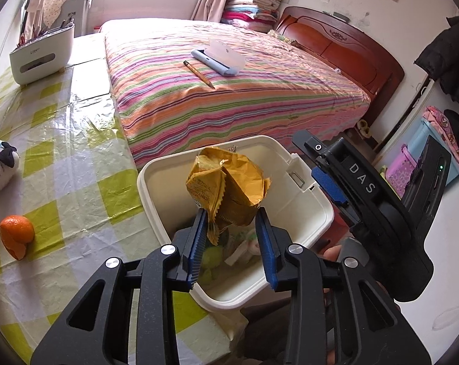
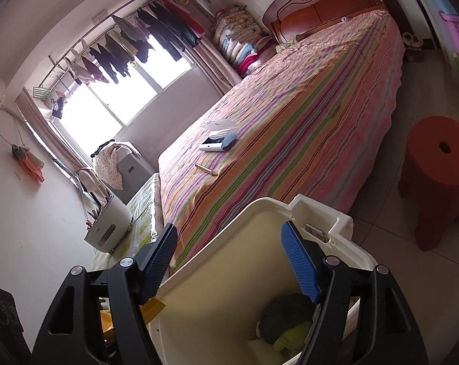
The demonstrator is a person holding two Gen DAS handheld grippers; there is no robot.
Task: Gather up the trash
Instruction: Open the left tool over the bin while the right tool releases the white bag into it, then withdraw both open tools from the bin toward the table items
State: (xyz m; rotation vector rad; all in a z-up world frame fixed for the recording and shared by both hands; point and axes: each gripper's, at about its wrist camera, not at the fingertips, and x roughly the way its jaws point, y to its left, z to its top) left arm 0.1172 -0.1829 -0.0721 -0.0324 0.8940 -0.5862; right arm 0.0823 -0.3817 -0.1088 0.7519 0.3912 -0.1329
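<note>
Blue ribbed pads of the left gripper (image 1: pixel 232 237) stand apart over the white trash bin (image 1: pixel 317 200). Between them sits a crumpled yellow snack wrapper (image 1: pixel 229 188), its serrated edge against the left-hand pad (image 1: pixel 197 243); the other pad shows a gap to the wrapper, so no firm pinch can be confirmed. Most of the wrapper sits above the bin's open mouth.

Inside the bin, under the wrapper, greenish and white refuse is partly hidden and cannot be identified from the left wrist view. In the right wrist view it reads as a dark green lump and a yellow-green piece (image 2: pixel 290 331), cut off by the gripper frame.

Right gripper (image 2: pixel 235 258): jaws spread wide and empty, one on each side of the bin's near rim (image 2: pixel 229 231). A yellow scrap shows below its left pad; what it belongs to is unclear.

On the checked tablecloth (image 1: pixel 77 158) lie a piece of orange peel (image 1: pixel 16 234) and a plush cat (image 1: pixel 1 164), cut off at the frame edge. A pencil (image 1: pixel 199 74) and a blue case (image 1: pixel 214 60) lie on the striped bed.
</note>
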